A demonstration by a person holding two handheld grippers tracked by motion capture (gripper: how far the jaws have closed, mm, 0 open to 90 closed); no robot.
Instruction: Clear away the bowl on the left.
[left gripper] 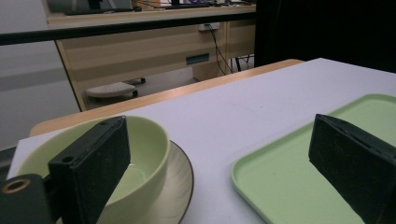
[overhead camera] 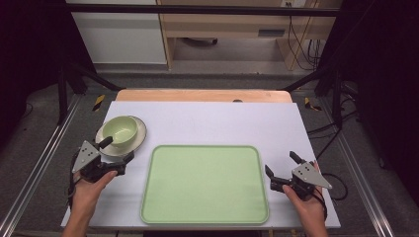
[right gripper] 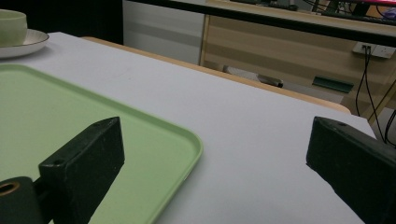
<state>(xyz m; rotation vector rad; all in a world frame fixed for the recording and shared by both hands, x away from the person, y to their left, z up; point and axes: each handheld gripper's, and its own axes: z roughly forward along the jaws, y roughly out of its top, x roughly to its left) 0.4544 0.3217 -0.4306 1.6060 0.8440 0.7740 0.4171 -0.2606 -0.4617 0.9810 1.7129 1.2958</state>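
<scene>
The bowl sat in a saucer at the near left of the tabletop, just left of the tray's far corner. It was a pale green, smooth-walled bowl, upright and apparently empty (its floor was partly hidden behind a jaw in the left claw view), and the cream saucer under it had a thin dark rim. The left claw stood just beside this pair with its jaws spread wide; one jaw lay by the bowl's near rim, the other toward the tray, and nothing was gripped. That stance suggested a reach lined up to take the bowl or the saucer, most likely to move it onto the tray, which lay bare and central as a ready landing place. The right claw waited well apart, just off the tray's right edge, jaws also wide and empty, probably kept clear or ready to steady the tray.
</scene>
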